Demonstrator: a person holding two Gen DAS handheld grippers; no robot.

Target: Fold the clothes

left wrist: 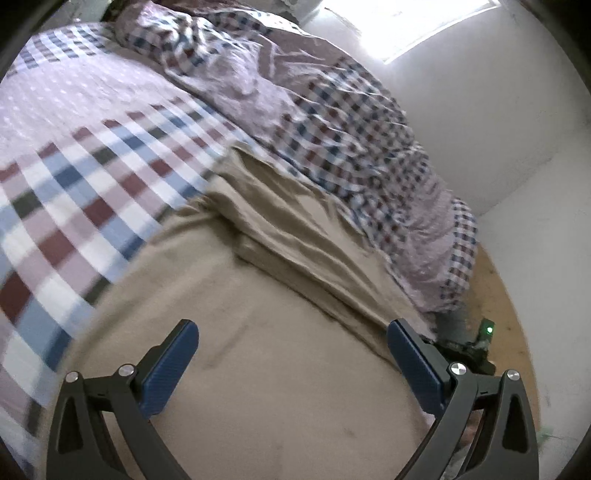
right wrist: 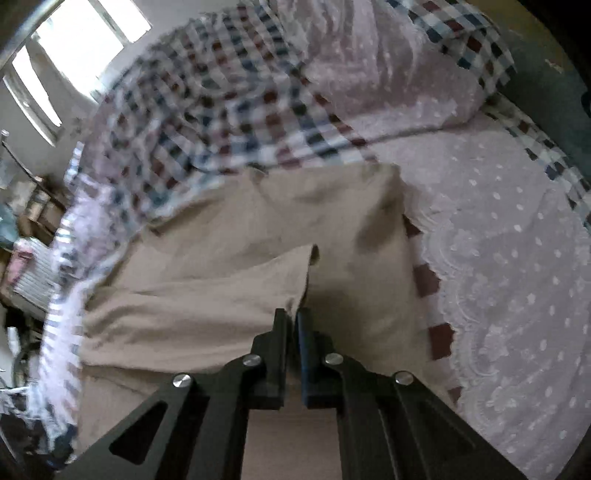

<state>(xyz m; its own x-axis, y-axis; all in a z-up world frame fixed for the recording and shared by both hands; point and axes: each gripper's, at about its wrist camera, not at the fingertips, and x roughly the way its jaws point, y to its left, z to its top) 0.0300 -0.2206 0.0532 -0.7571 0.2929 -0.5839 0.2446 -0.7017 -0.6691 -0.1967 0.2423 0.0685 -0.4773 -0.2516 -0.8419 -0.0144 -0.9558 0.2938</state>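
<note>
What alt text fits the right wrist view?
The right tongs are shut on the edge of a beige garment, lifting a flap of it over a checked bedspread. A rumpled checked quilt lies behind.

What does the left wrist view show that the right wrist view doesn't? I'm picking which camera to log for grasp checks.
Only the left wrist view shows the left gripper open above the beige garment, holding nothing, plus a green light near the bed's edge. Only the right wrist view shows the right gripper shut on a lifted flap of that garment, and cluttered shelves. Both show the garment, checked bedspread, rumpled quilt and a bright window.
</note>
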